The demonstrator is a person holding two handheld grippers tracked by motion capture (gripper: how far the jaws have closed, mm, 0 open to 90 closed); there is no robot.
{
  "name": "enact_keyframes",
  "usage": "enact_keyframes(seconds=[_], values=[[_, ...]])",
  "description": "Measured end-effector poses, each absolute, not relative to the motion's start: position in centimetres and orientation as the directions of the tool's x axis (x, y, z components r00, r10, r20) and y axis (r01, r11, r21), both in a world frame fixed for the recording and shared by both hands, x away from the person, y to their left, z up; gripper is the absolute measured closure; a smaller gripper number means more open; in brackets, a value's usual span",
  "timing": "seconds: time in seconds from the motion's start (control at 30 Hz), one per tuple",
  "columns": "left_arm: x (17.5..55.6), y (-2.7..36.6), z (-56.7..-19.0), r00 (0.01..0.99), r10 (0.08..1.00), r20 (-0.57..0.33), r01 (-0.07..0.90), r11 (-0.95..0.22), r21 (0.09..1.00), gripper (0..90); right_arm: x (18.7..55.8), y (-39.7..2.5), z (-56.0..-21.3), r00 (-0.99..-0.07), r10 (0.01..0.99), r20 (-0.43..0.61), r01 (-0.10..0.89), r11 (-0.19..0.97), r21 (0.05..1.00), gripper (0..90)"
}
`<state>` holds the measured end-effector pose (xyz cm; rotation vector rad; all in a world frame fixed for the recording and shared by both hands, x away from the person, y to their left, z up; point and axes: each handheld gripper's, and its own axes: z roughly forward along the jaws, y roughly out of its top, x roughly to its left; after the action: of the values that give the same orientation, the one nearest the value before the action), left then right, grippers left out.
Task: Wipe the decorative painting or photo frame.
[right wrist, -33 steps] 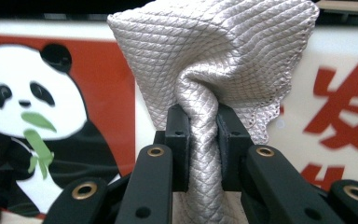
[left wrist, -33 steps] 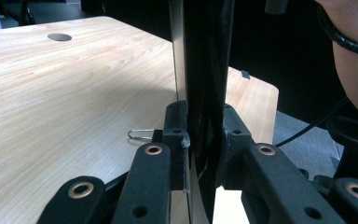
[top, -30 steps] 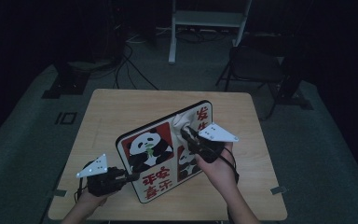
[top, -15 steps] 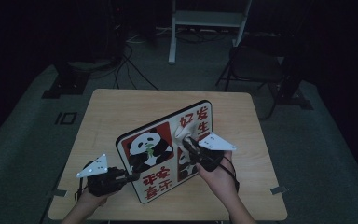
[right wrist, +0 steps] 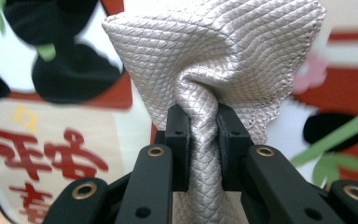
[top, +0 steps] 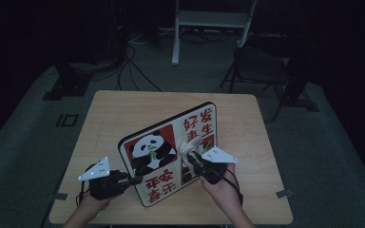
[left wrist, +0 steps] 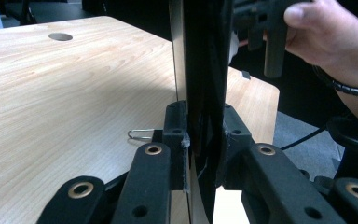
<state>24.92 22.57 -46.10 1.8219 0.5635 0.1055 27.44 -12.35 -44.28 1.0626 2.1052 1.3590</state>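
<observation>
Both tongs are pinching: left gripper (top: 132,180) is clamping the panda board's (top: 171,142) lower edge, holding it tilted upon the table (top: 123,109); right gripper (top: 194,161) is pressing a beige cloth (right wrist: 214,60) against its face.

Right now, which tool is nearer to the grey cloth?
Right. The right tool is shut on the grey cloth, while the left tool clamps the panda board edge, apart from it.
</observation>
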Motion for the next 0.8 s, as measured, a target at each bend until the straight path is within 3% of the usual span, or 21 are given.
enact_keyframes(seconds=[0.8], values=[[24.9,22.5,-46.1,0.88,0.426,-0.21,0.324,-0.216,0.921,77.9,26.3,-12.9,-49.7,-0.611,0.787,0.087,0.491,0.29,0.821,77.7]])
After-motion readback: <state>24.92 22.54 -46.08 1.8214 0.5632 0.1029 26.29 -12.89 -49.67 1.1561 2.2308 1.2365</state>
